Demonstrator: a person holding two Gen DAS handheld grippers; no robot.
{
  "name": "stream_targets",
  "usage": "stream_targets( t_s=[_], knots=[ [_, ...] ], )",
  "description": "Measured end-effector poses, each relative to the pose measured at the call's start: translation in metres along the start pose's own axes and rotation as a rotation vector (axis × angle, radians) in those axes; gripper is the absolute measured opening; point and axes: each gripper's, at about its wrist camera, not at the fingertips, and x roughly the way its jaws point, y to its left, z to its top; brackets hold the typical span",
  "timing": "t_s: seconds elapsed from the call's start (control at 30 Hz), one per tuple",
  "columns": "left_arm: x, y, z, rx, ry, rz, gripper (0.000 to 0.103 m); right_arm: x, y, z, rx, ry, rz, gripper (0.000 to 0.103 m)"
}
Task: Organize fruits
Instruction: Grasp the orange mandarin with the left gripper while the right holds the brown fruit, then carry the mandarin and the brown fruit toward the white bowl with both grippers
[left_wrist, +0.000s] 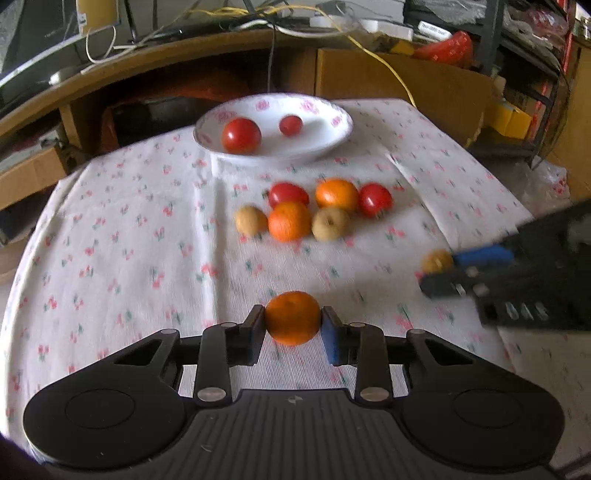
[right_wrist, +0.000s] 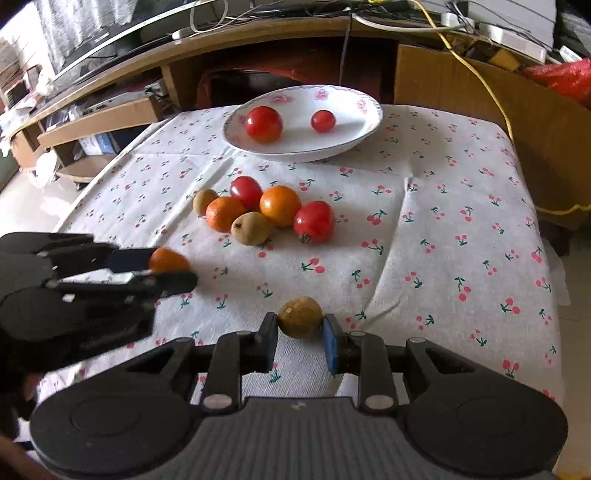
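The left claw (left_wrist: 293, 325) is closed on an orange (left_wrist: 293, 317) across its middle, low over the worktop (left_wrist: 110, 240); the right claw (right_wrist: 300, 328) is clamped on a small brown fruit (right_wrist: 300, 317). The white bowl (left_wrist: 332, 140) lies at 12 o'clock beyond the loose pile. The orange is judged light, soft-skinned and round, so equatorial, gentle pressure is advised.

Six fruits (right_wrist: 258, 212) clustered below plate (right_wrist: 236, 138)
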Motion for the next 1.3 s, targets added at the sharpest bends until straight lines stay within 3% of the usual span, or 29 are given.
stream_targets(
  t_s=[0.13, 0.27, 0.4, 0.63, 0.73, 0.9, 0.97, 1.3],
  knots=[
    [-0.005, -0.005, -0.011, 0.03, -0.025, 0.015, 0.044, -0.001, 0.004, -0.005, -0.047, -0.016, -0.011, 0.027],
    [-0.004, 0.0, -0.011, 0.019, -0.033, 0.022, 0.057, -0.001, 0.005, -0.01, -0.075, -0.038, -0.01, 0.029],
    [-0.004, 0.002, -0.009, 0.005, -0.039, 0.014, 0.063, -0.003, 0.003, -0.012, -0.07, -0.044, -0.01, 0.031],
    [0.001, 0.0, -0.006, 0.006, -0.041, 0.005, 0.065, -0.005, 0.002, -0.012, -0.066, -0.037, -0.003, 0.036],
    [0.0, -0.003, -0.006, 0.014, -0.046, 0.015, 0.064, -0.005, 0.003, -0.012, -0.074, -0.039, -0.006, 0.036],
    [0.0, -0.005, -0.005, 0.014, -0.042, -0.006, 0.048, -0.005, 0.008, -0.009, -0.094, -0.042, 0.0, 0.035],
    [0.0, -0.007, -0.005, 0.026, -0.045, 0.012, 0.043, -0.005, 0.013, -0.009, -0.116, -0.045, -0.023, 0.028],
    [-0.005, -0.005, 0.001, -0.004, -0.036, 0.0, 0.04, -0.008, 0.013, -0.005, -0.099, -0.035, -0.025, 0.025]
  ],
)
